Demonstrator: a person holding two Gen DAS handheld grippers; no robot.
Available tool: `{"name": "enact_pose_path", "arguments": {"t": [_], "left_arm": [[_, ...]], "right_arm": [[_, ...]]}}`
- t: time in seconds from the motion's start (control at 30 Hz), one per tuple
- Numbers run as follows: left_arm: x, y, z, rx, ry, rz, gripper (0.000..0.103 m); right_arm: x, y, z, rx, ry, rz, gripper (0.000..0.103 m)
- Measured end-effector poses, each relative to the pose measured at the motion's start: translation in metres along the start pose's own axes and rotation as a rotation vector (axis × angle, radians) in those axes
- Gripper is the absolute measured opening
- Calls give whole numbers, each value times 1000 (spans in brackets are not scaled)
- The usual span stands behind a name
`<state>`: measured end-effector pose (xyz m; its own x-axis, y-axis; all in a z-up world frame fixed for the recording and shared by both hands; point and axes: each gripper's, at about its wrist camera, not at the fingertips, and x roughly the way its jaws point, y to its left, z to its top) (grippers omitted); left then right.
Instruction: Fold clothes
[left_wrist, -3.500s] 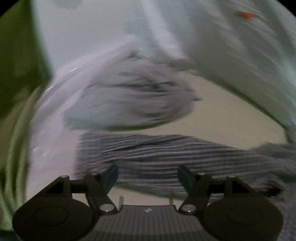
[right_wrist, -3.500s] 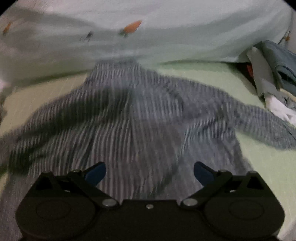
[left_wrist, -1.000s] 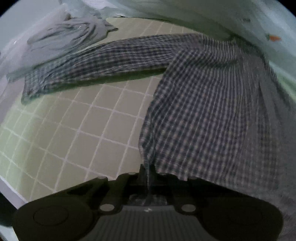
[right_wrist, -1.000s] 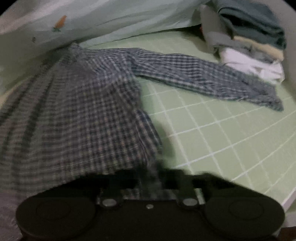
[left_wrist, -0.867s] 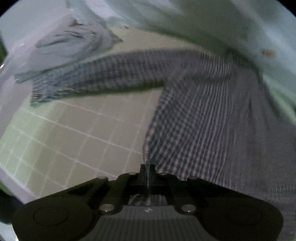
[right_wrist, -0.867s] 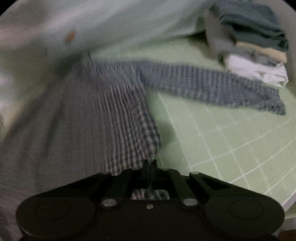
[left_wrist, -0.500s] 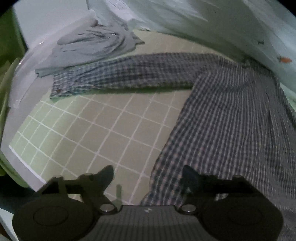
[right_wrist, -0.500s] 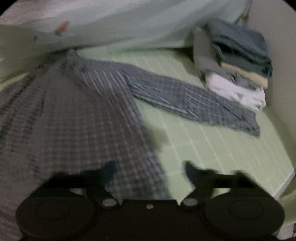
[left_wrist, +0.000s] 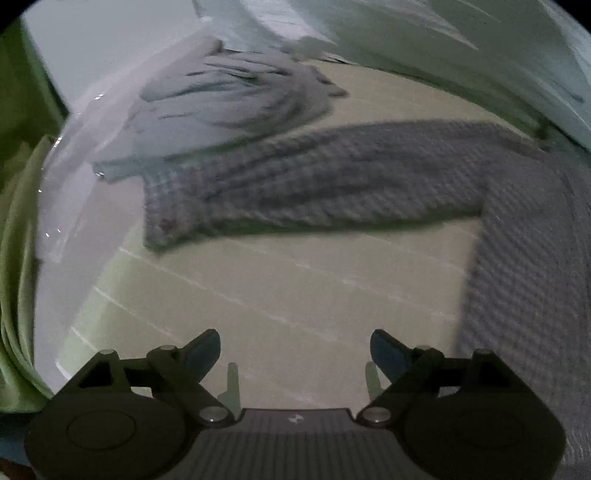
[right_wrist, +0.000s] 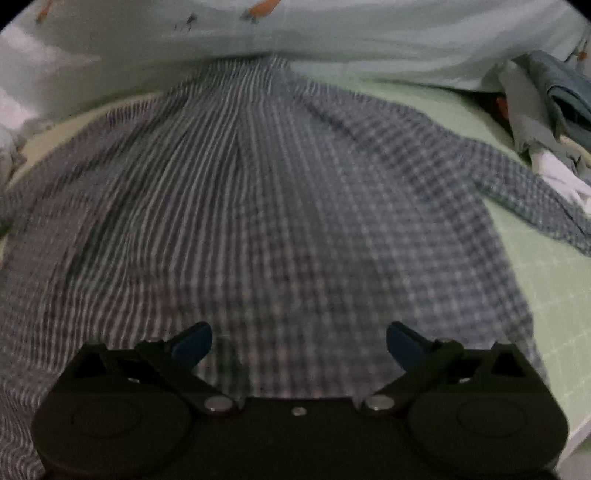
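A: What's the shirt (right_wrist: 280, 206) like from where you sit?

B: I see it spread flat on the green grid mat (right_wrist: 554, 280), small blue-and-white check, body fanning out toward me. In my right view the collar end sits at 12 o'clock, tucked against the pale sheet (right_wrist: 332, 33), and one sleeve runs off to 3 o'clock toward the stack of clothes (right_wrist: 554, 110)

A: And the grippers?

B: My right gripper (right_wrist: 299, 341) hovers over the hem, jaws wide and still opening, nothing pinched. My left gripper (left_wrist: 295, 350) is the same, opening over bare mat, nothing between the pads

A: The other sleeve?

B: In my left view it lies straight from 3 toward 9 o'clock, cuff beside a crumpled grey garment (left_wrist: 229, 103). Everything's motion-blurred
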<state>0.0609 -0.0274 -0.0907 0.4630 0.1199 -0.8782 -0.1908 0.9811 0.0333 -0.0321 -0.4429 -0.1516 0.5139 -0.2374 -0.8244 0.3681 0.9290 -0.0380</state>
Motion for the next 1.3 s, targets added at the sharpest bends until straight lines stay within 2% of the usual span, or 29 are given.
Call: {"name": "enact_pose_path", "arguments": {"t": [0.2, 0.37, 0.63, 0.73, 0.83, 0.9, 0.97, 1.1, 1.2, 1.3], "left_arm": [[25, 48, 42, -22, -27, 15, 93], [56, 79, 70, -49, -1, 10, 94], [77, 91, 87, -56, -5, -49, 93], [82, 89, 87, -52, 10, -44, 80], [81, 84, 88, -3, 8, -17, 60], [79, 82, 90, 7, 6, -32, 34], [76, 79, 93, 1, 2, -51, 21], [50, 55, 102, 23, -76, -108, 19], [12, 9, 108, 121, -183, -169, 19], [-21, -51, 107, 206, -240, -279, 19]], "right_arm": [[1, 13, -10, 151, 52, -57, 102], [-4, 23, -10, 214, 54, -123, 102], [-12, 38, -5, 327, 35, -161, 102], [-14, 46, -3, 306, 37, -171, 102], [-17, 48, 0, 291, 30, -177, 102], [-18, 46, 2, 286, 23, -183, 102], [-18, 41, 3, 291, 13, -184, 102], [-19, 23, 6, 318, -16, -168, 102], [-20, 5, 6, 338, -43, -153, 102], [-21, -13, 4, 361, -61, -136, 102]]}}
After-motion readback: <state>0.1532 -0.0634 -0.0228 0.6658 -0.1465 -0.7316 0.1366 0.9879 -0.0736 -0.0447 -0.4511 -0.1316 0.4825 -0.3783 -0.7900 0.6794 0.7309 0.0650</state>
